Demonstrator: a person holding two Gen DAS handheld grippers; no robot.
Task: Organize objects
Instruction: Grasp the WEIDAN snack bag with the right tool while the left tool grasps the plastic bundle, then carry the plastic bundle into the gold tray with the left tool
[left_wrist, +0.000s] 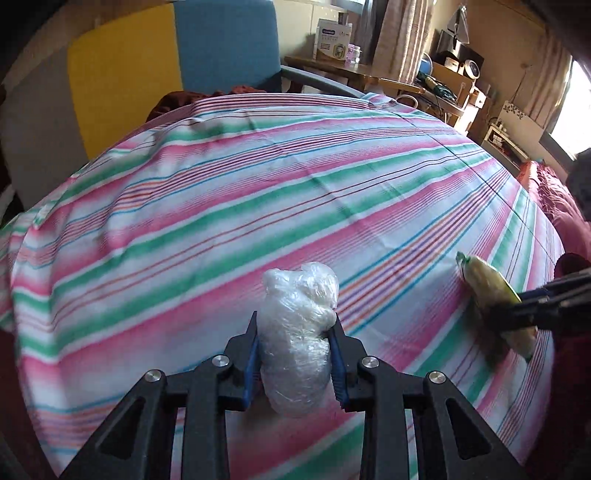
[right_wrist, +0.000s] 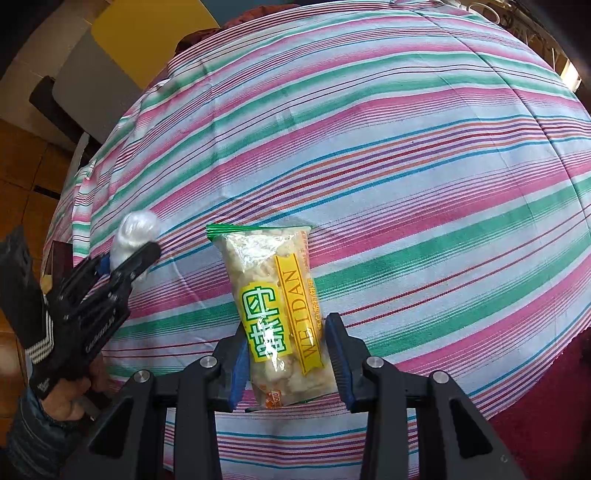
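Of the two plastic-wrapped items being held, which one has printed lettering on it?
The snack packet in the right gripper: yellow and green label. The clear-wrapped bundle in the left gripper is plain white.

place: home | evidence: striped cloth (left_wrist: 258, 177) spread out, curtains (left_wrist: 402, 33), cluttered desk (left_wrist: 332, 68)

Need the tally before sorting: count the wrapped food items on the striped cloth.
2. A clear plastic-wrapped bundle in the left gripper, and a yellow-labelled snack packet in the right gripper. Nothing else shows on the cloth; its edges run out of view.
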